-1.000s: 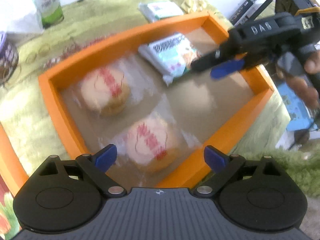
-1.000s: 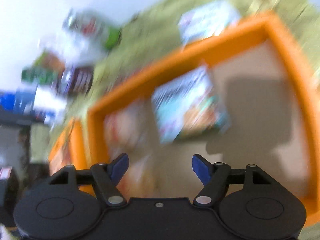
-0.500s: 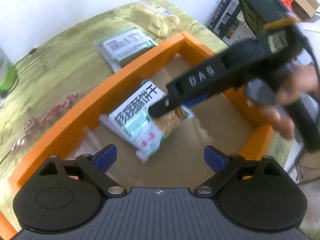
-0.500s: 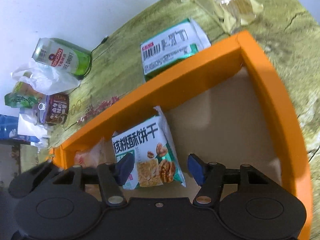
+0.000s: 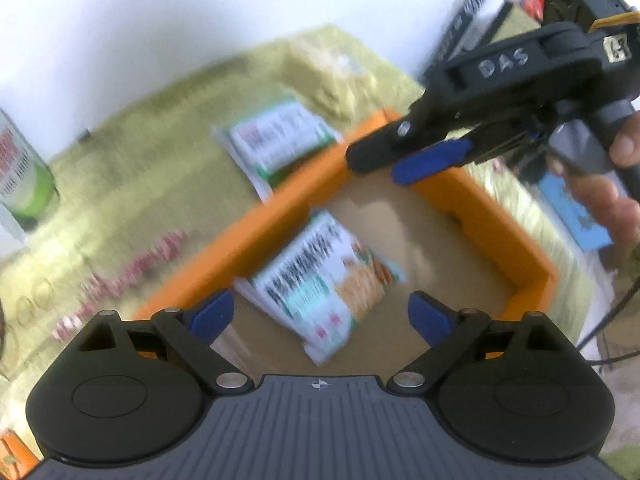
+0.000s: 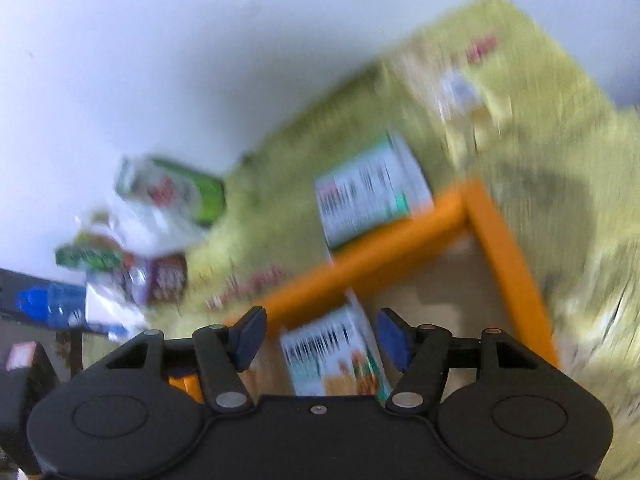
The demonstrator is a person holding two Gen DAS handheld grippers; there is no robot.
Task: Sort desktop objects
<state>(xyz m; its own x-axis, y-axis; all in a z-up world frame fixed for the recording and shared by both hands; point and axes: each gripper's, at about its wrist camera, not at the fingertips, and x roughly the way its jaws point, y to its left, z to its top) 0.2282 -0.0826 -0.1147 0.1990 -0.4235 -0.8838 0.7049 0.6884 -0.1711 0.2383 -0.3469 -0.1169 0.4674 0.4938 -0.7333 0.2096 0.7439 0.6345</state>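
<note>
An orange tray [image 5: 288,216] [image 6: 504,248] lies on the green cloth. A white and teal biscuit packet [image 5: 324,280] [image 6: 340,356] lies flat inside it. A second green and white packet [image 5: 280,140] [image 6: 368,192] lies on the cloth just beyond the tray's far wall. My left gripper [image 5: 320,316] is open and empty above the tray. My right gripper [image 6: 320,336] is open and empty; in the left wrist view it [image 5: 404,156] hovers over the tray's far corner. Both views are blurred.
A green can [image 5: 20,176] [image 6: 180,192] stands at the left on the cloth, near a brown tin [image 6: 168,276] and plastic bags [image 6: 120,300]. A pale wrapped packet [image 6: 460,88] lies far back. The white wall is behind the table.
My right gripper has lifted off the biscuit packet and moved up toward the tray's far corner. The packet stays in the tray. Both cameras have tilted upward.
</note>
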